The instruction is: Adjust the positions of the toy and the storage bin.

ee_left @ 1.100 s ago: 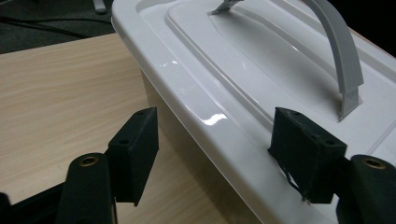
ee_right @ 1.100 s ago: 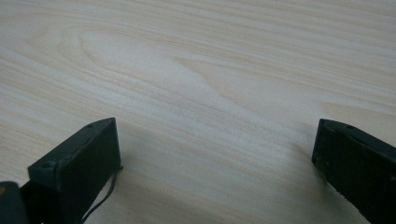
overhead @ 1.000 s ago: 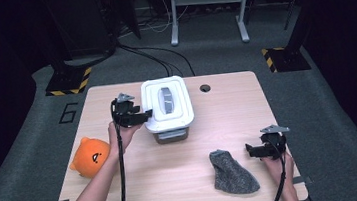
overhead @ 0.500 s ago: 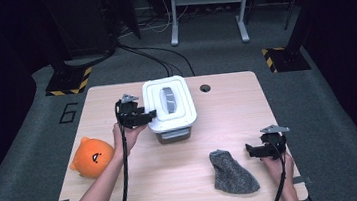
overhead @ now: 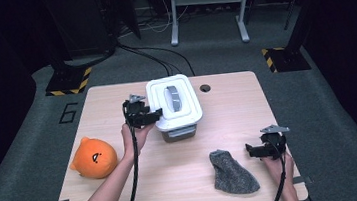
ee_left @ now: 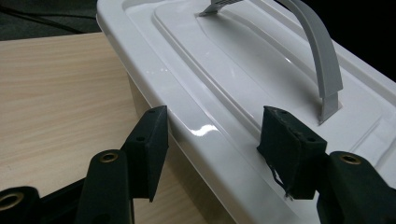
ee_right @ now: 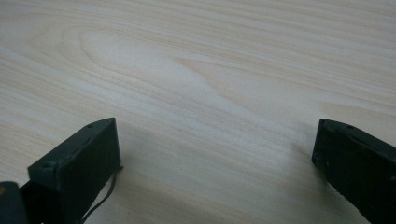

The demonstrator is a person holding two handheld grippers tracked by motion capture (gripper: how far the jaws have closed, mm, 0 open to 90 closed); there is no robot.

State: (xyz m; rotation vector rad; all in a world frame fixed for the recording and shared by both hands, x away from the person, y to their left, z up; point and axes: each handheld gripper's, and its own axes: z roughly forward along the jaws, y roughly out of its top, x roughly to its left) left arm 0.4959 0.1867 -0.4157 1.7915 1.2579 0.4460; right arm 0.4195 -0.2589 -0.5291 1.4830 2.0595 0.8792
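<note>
wooden tabletop (overhead: pixel 229 125) is carrying everything. white lidded storage box (overhead: pixel 175 108) with a grey handle (overhead: pixel 172 97) is sitting at its far middle. orange plush toy (overhead: pixel 93 158) is lying near left, grey sock (overhead: pixel 232 172) near right. left claw (overhead: pixel 154 115) is straddling the box lid's edge, jaws parted, not pressing. right claw (overhead: pixel 250 151) is resting released beside the sock.

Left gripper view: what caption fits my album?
Open hand-held gripper straddling the rim of a white plastic box lid with a grey handle.
</note>
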